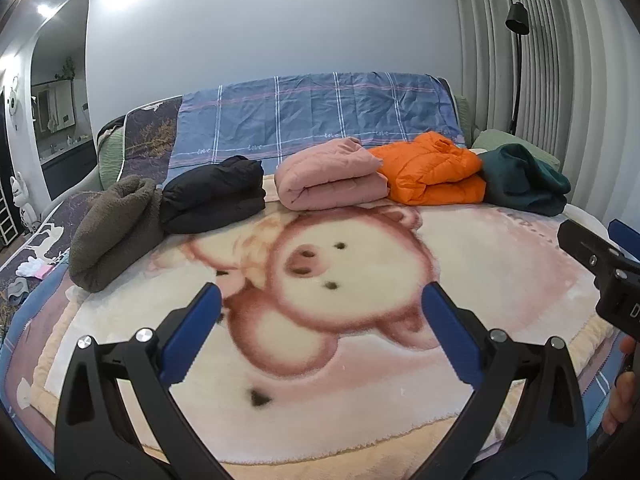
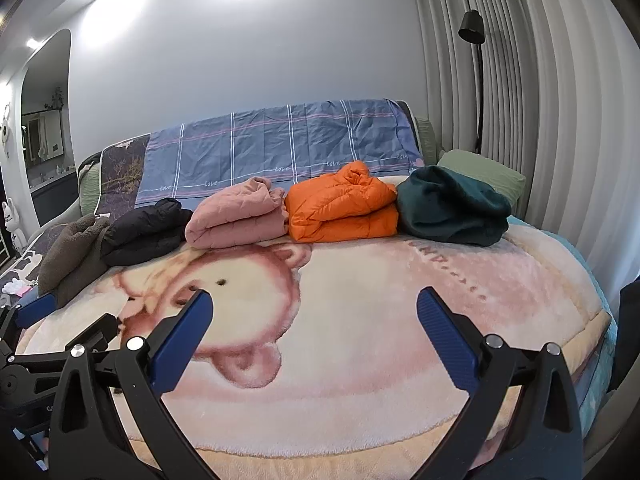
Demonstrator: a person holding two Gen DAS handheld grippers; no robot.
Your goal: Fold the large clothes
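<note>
Five folded garments line the far edge of the plush pig-print blanket (image 1: pixel 460 280): brown fleece (image 1: pixel 112 232), black puffer (image 1: pixel 216 196), pink quilted coat (image 1: pixel 332 176), orange puffer (image 1: pixel 432 172), teal fleece (image 1: pixel 520 184) (bundles touching). Left gripper (image 1: pixel 320 320) and right gripper (image 2: pixel 314 328) hover, jaws spread, holding nothing.
</note>
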